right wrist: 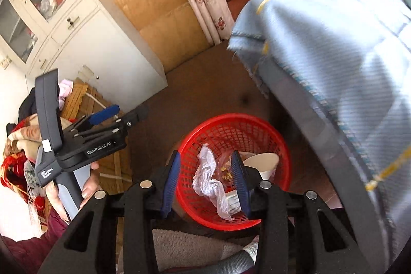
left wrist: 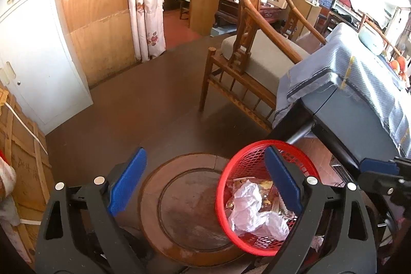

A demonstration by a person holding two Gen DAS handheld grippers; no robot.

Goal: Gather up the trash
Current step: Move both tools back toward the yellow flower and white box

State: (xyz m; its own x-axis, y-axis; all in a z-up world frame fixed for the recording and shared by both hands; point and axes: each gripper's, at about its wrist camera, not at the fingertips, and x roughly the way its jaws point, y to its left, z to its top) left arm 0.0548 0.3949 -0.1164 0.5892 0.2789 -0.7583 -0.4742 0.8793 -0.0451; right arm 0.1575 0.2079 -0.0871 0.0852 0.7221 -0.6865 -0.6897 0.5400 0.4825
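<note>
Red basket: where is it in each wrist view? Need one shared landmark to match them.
Left wrist view: red basket sits lower right, partly behind the left gripper's right finger, beside a round wooden stool.
Right wrist view: red basket sits low centre, just beyond the right gripper.
Shared landmark: the crumpled white plastic inside it; also the blue cloth to the right.
</note>
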